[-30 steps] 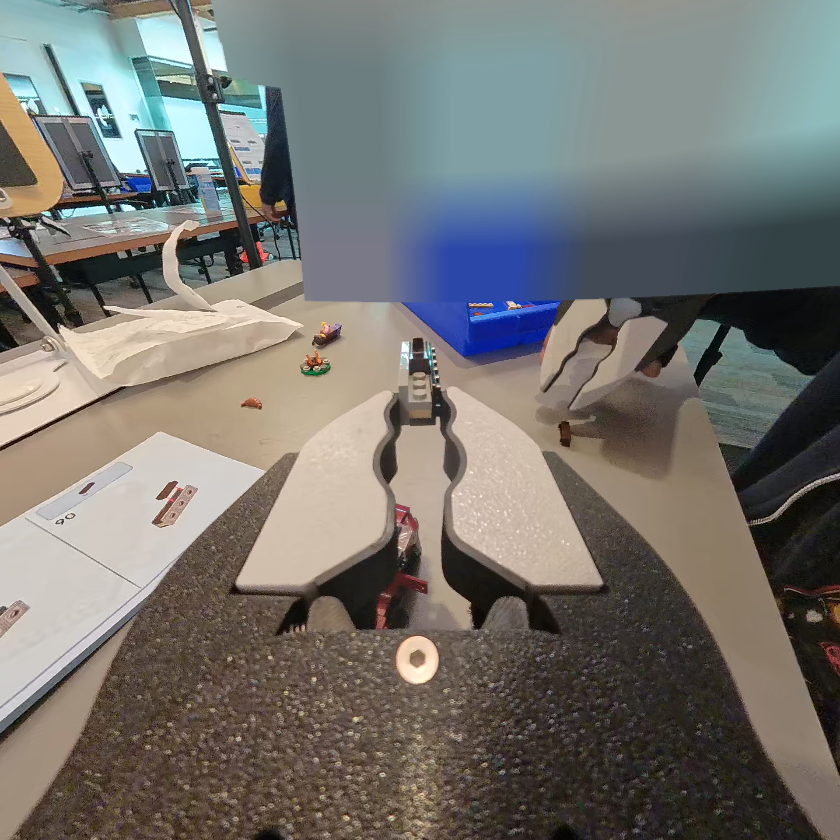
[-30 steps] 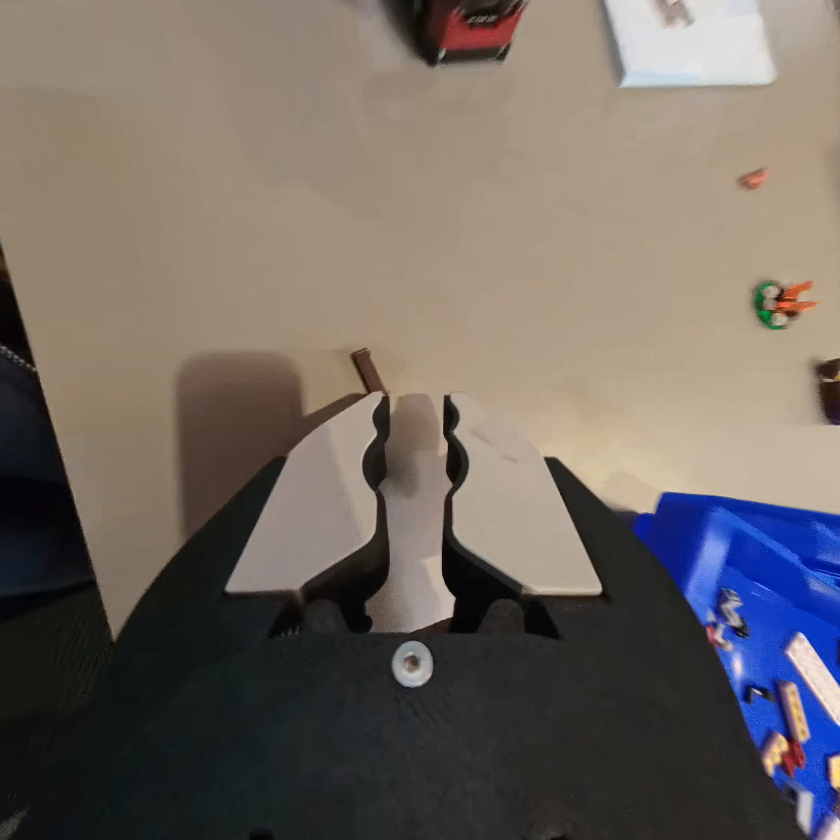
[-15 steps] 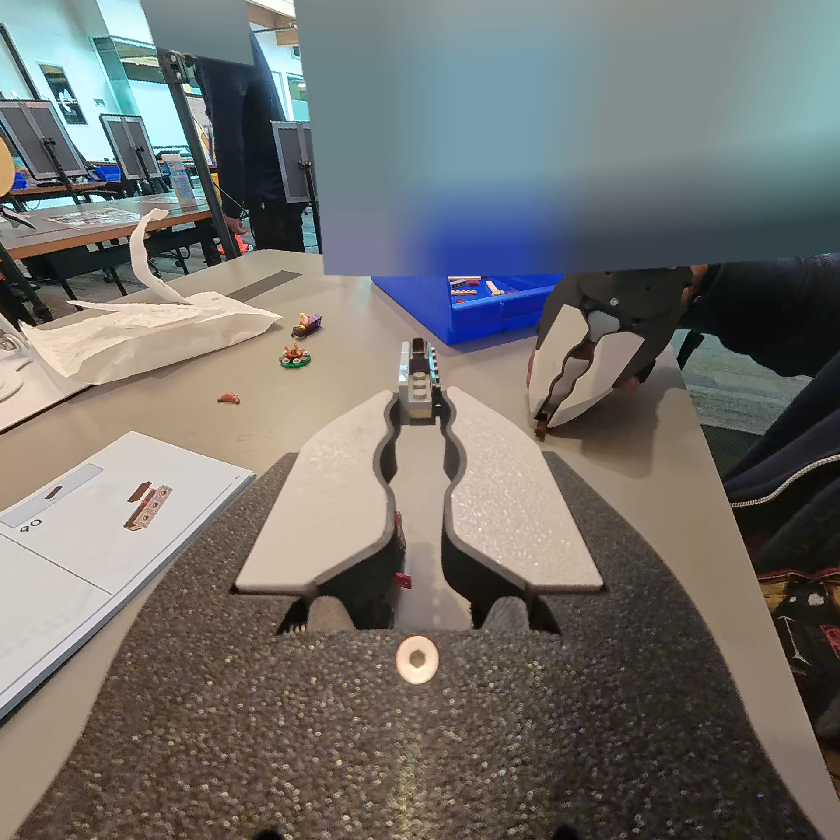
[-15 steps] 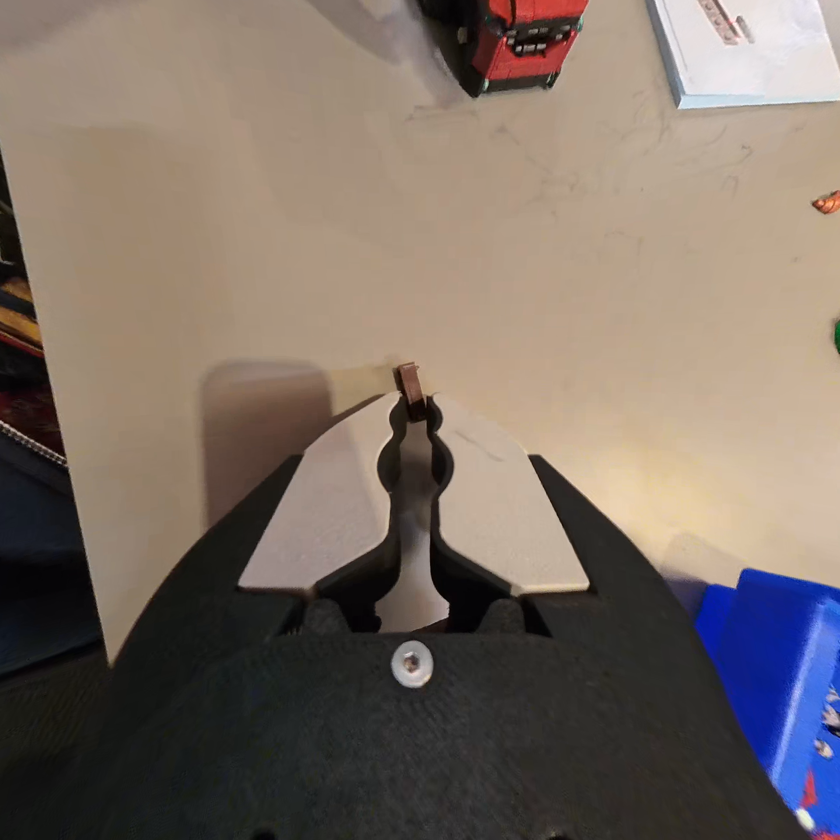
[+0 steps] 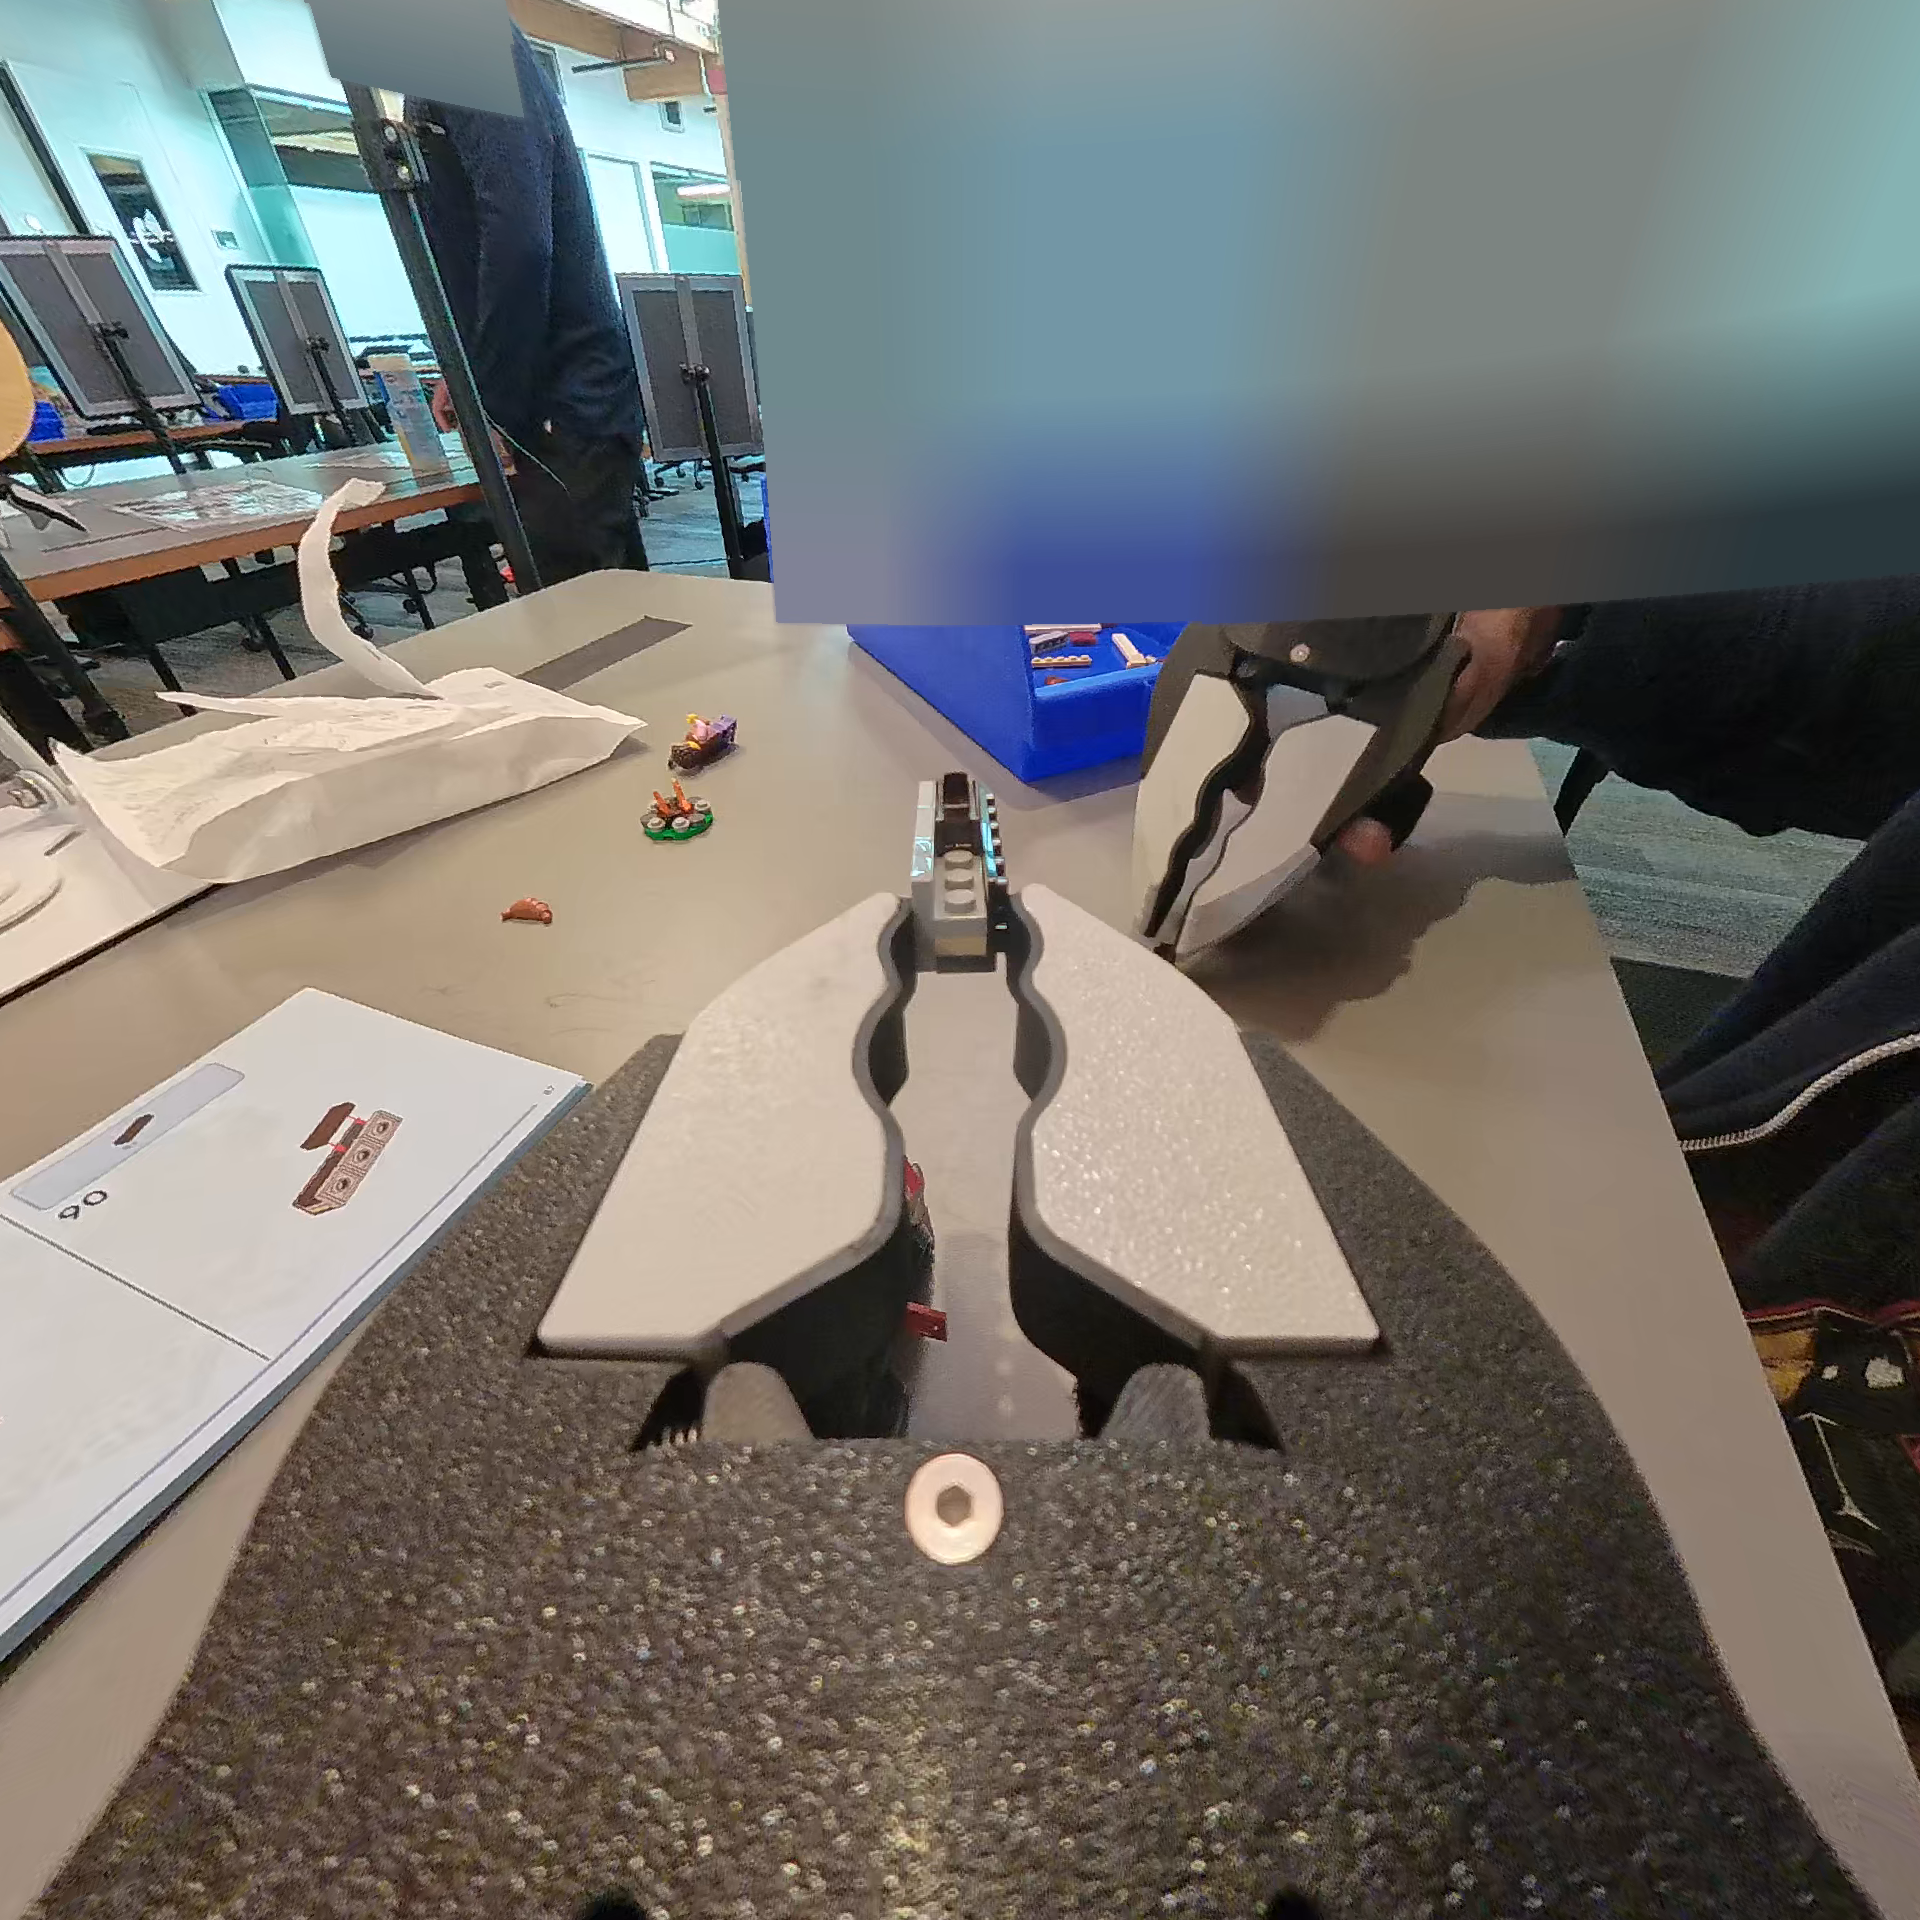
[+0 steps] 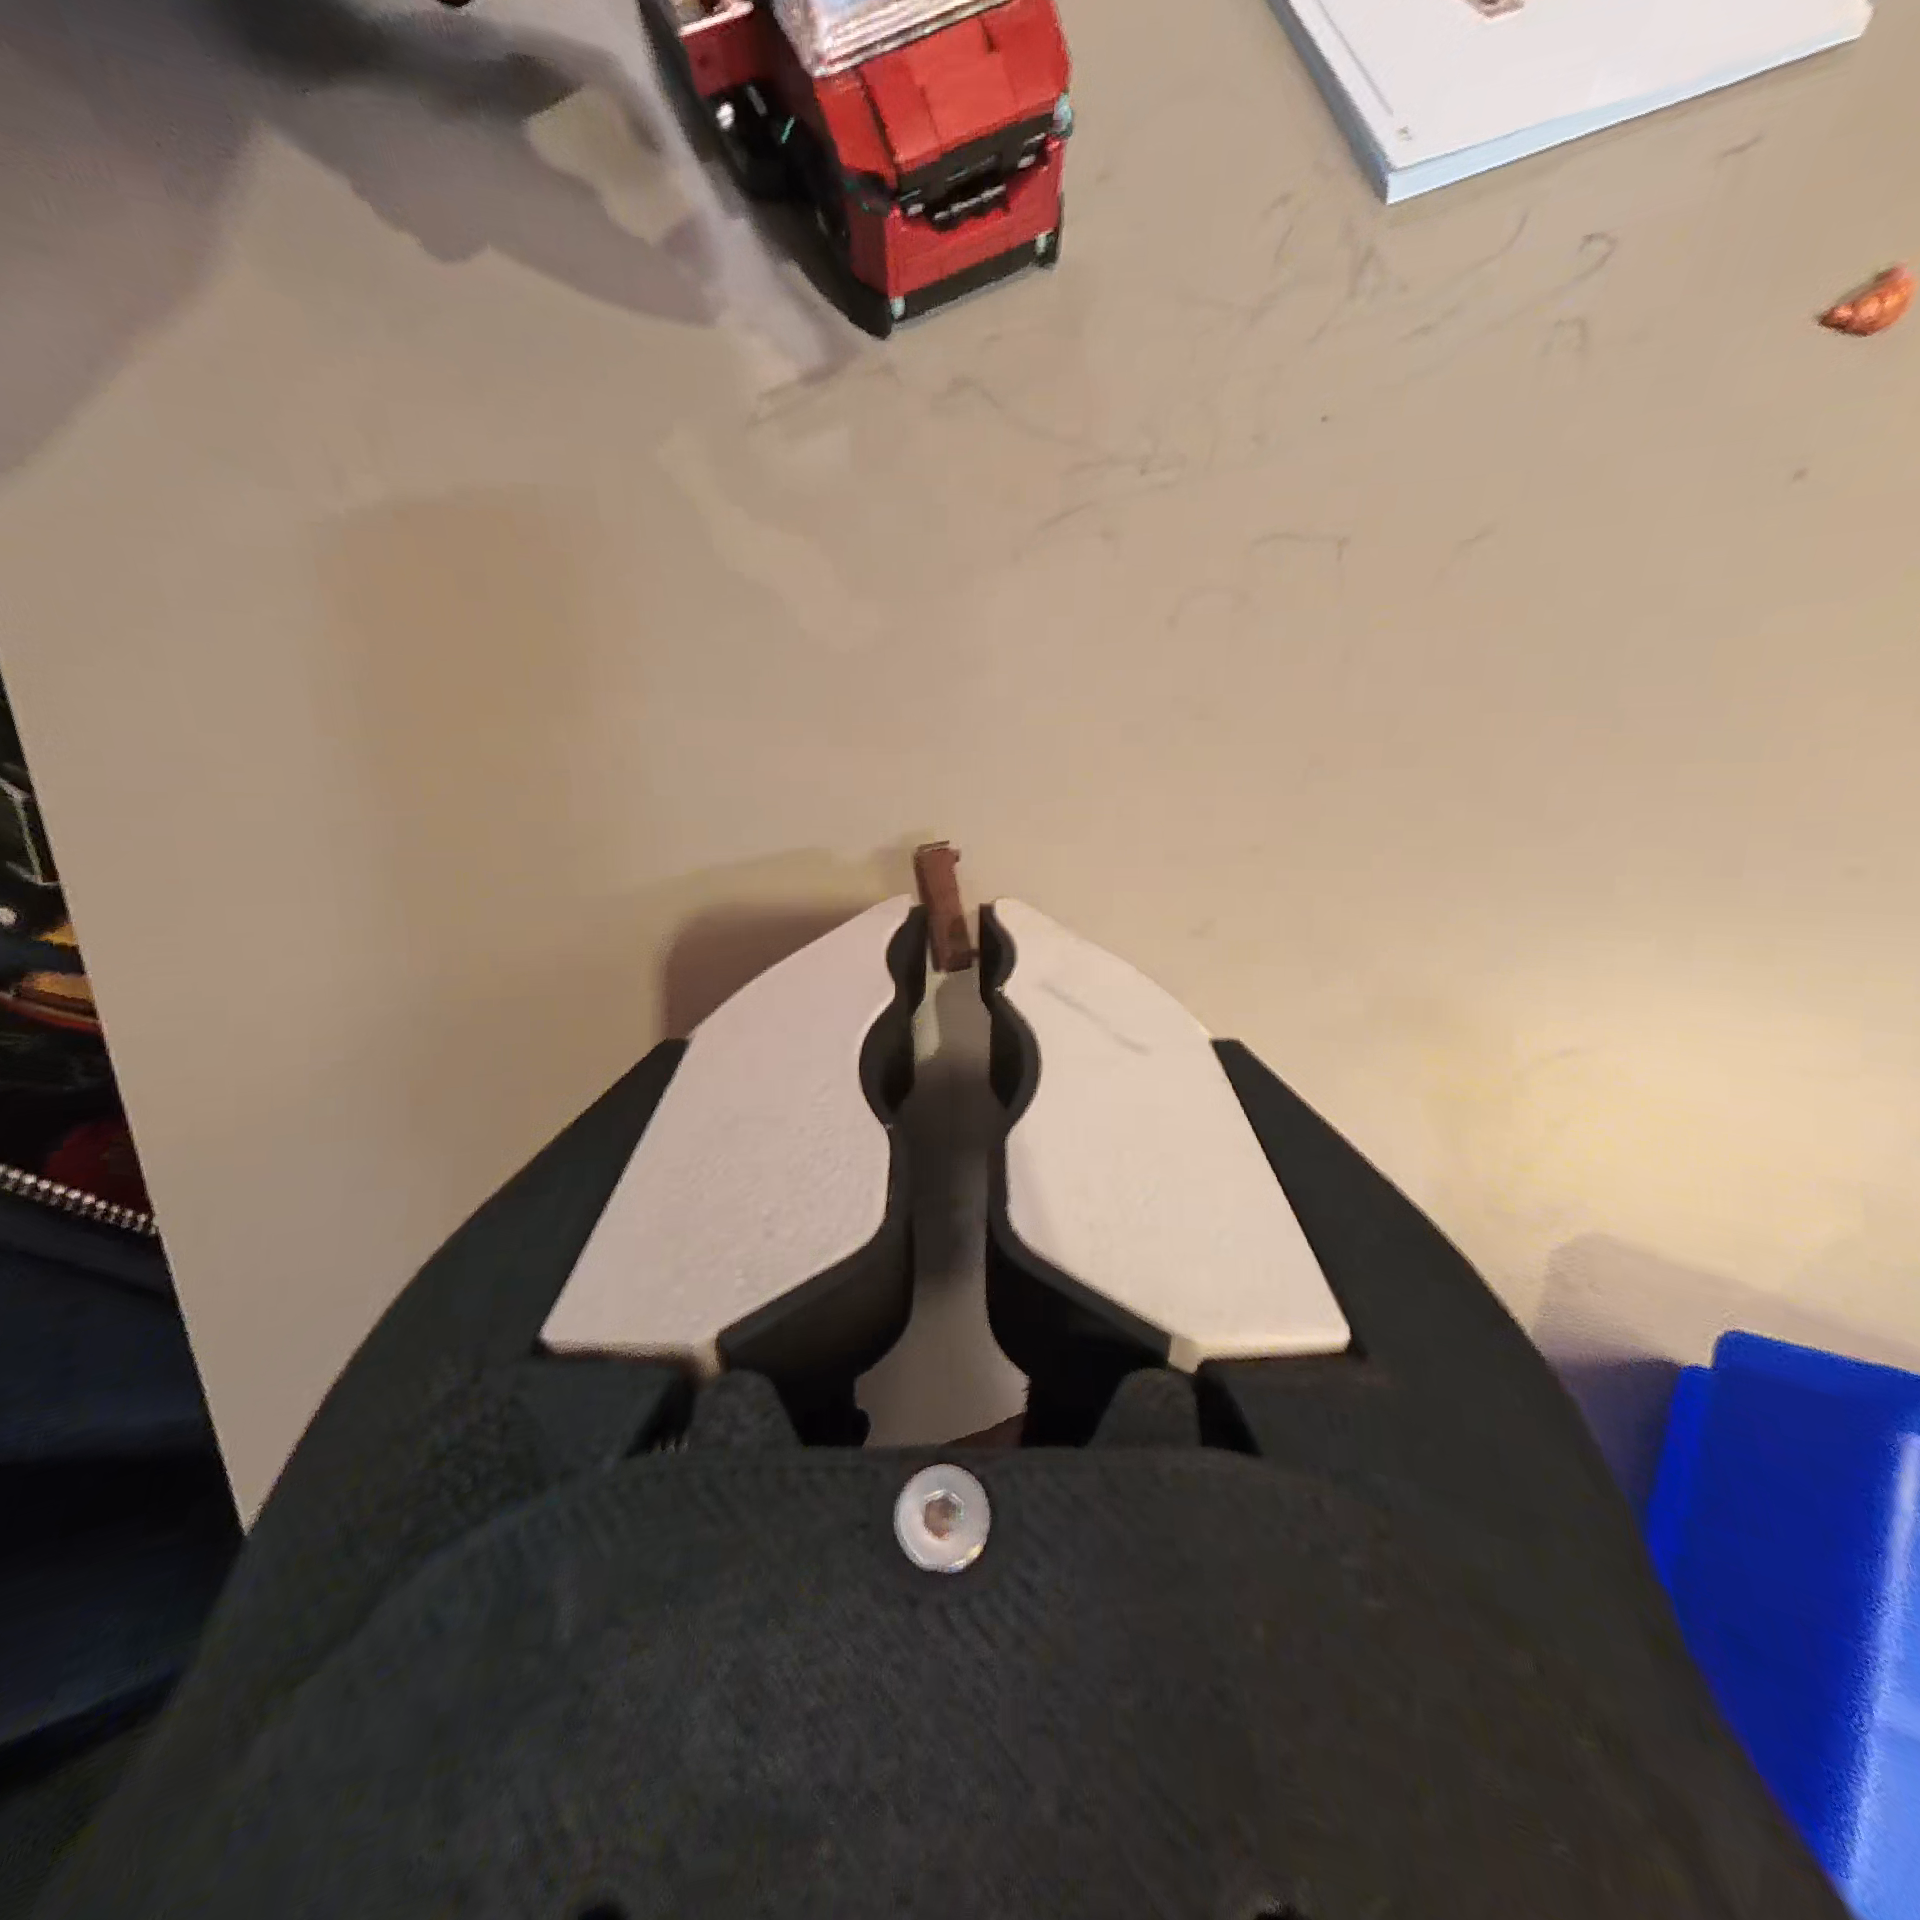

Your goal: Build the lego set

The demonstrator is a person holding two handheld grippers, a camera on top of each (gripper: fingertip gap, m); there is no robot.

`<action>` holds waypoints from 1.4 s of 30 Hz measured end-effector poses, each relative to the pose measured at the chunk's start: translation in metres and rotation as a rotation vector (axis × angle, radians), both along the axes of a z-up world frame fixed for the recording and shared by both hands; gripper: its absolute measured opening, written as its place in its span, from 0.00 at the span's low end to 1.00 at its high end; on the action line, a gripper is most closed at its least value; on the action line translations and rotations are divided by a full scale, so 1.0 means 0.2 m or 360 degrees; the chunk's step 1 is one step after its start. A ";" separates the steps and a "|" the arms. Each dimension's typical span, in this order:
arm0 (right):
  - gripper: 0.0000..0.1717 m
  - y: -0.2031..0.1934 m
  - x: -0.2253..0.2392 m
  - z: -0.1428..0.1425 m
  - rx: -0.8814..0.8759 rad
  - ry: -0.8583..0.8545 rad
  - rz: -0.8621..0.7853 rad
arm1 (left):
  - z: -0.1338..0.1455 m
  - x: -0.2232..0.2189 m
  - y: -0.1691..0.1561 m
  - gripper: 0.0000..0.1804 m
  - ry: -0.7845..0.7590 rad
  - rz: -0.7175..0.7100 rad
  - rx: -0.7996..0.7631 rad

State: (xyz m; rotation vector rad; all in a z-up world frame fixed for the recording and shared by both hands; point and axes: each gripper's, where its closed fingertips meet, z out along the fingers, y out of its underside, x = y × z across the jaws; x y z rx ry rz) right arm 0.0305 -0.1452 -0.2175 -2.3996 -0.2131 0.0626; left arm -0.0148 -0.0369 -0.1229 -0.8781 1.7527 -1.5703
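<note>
My left gripper (image 5: 961, 914) is shut on a brick model: its grey studded top (image 5: 958, 894) sticks out between the fingertips, with red parts showing below the fingers. The right wrist view shows this model as a red truck (image 6: 935, 156) on the tan table (image 6: 1351, 675). My right gripper (image 6: 951, 920) is shut on a small brown piece (image 6: 940, 894), which stands slightly tilted between the pads just above the table. The right gripper also shows in the left wrist view (image 5: 1169, 935), tips down on the table to the right of the model.
An open instruction booklet (image 5: 208, 1195) lies at the left. A blue bin (image 5: 997, 686) of loose bricks stands behind the right gripper. A white paper bag (image 5: 312, 758), a small green model (image 5: 675, 816), a purple one (image 5: 707, 740) and a brown bit (image 5: 528, 911) lie farther off. The tips of one gripper are about 15 cm away from the tips of the other.
The right gripper's jaws closed on the brown piece, which a second ago lay on the table just left of its open tips. The left gripper kept its hold on the model.
</note>
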 end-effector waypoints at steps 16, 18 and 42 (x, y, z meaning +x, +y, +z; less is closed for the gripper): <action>0.05 0.00 0.00 -0.04 -0.0064 0.0061 -0.0092 | 0.00 0.00 0.00 0.09 -0.0004 -0.0002 0.0018; 0.05 0.00 -0.01 -0.04 -0.0054 0.0043 -0.0090 | -0.01 0.00 -0.01 0.09 0.0000 -0.0005 0.0018; 0.04 0.14 -0.11 0.21 0.0105 -0.0066 0.0351 | 0.00 -0.02 -0.05 0.09 -0.0019 -0.0129 -0.0054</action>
